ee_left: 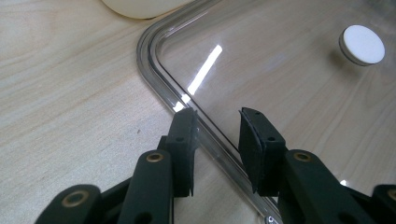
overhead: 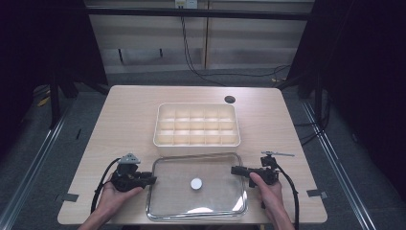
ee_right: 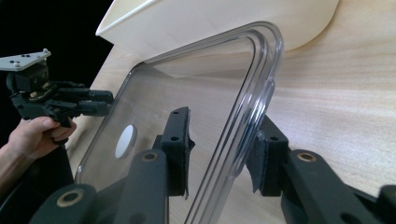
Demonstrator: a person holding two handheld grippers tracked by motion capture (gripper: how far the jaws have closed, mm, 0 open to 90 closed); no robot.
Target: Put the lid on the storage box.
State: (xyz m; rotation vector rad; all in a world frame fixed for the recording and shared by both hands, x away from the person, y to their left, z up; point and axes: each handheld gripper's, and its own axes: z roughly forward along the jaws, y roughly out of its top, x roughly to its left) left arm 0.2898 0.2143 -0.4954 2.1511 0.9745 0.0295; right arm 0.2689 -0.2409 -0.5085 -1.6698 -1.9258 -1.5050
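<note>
Two claws at the clear lid's short edges

Clear lid (overhead: 210,201) lies flat on the desk (overhead: 124,115), near the person's side, just in front of the cream divided tray (overhead: 197,125). A small white round knob (overhead: 196,183) sits at the lid's middle. In the left gripper view the tray's rounded corner shows at the top, next to the lid's corner.

Left claw (overhead: 152,180): at the lid's left edge, held in the left hand (overhead: 112,196). In the left gripper view the jaws straddle the raised rim, one on the desk side, one over the clear panel. A gap shows between each pad and the rim; not clamped.

Right claw (overhead: 234,170): at the lid's right edge, held in the right hand (overhead: 268,191). In the right gripper view the rim runs up between the jaws. The pad on the desk side lies against the rim; the pad on the panel side stands a little off. Cannot tell if it grips.

Both claws point inward toward each other across the lid.
</note>
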